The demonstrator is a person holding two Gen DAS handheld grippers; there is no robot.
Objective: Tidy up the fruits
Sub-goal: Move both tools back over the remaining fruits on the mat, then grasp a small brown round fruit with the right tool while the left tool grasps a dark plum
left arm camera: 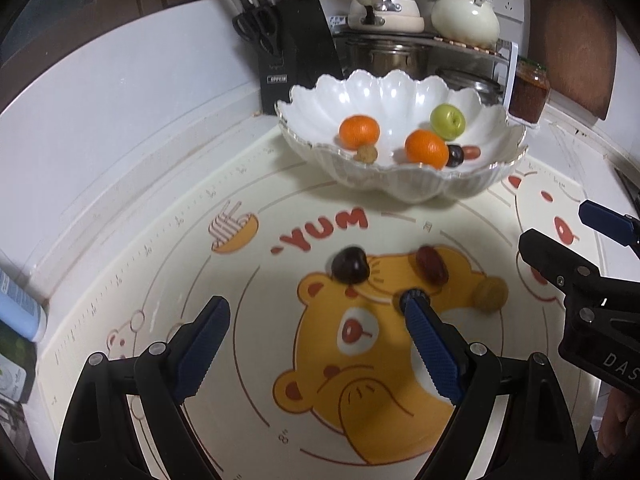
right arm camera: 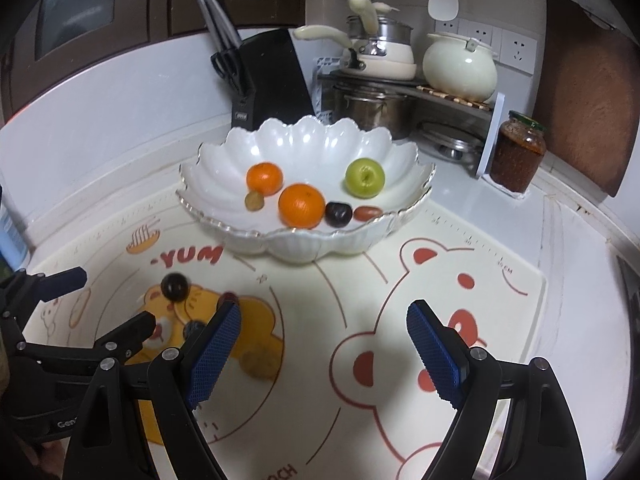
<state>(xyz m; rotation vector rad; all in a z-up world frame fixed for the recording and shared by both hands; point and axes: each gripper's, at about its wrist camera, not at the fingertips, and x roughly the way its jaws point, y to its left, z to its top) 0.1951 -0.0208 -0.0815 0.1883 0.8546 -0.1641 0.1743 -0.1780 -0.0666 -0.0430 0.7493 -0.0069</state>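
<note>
A white scalloped bowl (left arm camera: 460, 184) (right arm camera: 208, 164) holds two oranges (left arm camera: 426, 149) (right arm camera: 301, 205), a green apple (left arm camera: 448, 121) (right arm camera: 365, 178), a dark plum (right arm camera: 338, 213), a red date (right arm camera: 368, 213) and a tan nut (right arm camera: 254, 201). On the mat lie a dark cherry-like fruit (left arm camera: 350, 265) (right arm camera: 175, 286), a red date (left arm camera: 431, 264), a blueberry (left arm camera: 416, 295) and a tan nut (left arm camera: 490, 293) (right arm camera: 259, 363). My left gripper (left arm camera: 318, 304) is open, low over the mat, its right fingertip at the blueberry. My right gripper (right arm camera: 324, 312) is open and empty.
A bear-print mat (left arm camera: 256, 320) (right arm camera: 500, 300) covers the counter. Behind the bowl stand a black knife block (left arm camera: 296, 44), pots on a rack (right arm camera: 400, 80) and a jar of red paste (right arm camera: 518, 156). A blue-white bottle (left arm camera: 16, 308) stands at the left edge.
</note>
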